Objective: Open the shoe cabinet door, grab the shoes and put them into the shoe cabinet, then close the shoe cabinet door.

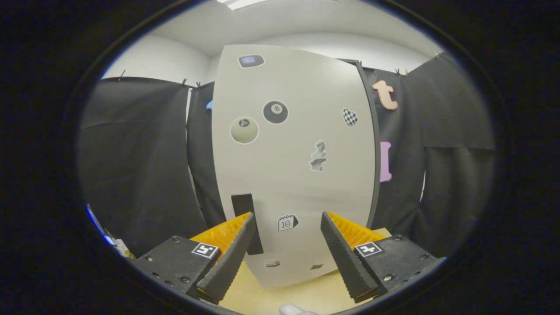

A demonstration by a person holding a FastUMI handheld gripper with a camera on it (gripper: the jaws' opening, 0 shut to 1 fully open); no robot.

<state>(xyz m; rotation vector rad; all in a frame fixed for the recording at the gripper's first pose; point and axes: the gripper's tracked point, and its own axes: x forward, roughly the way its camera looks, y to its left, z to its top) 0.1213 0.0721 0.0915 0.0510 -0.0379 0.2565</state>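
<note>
A tall pale shoe cabinet stands straight ahead, its door shut and covered with several stickers. A dark vertical handle sits low on the door's left side, just beyond my left fingertip. My gripper is open, its fingers spread wide with nothing between them, and points at the lower part of the door. A small bit of something white shows on the light wooden floor just under the fingers; I cannot tell whether it is a shoe.
Black cloth walls hang on both sides of the cabinet and behind it. A dark edge runs down the cabinet's right side. White room wall and ceiling rise above the cloth.
</note>
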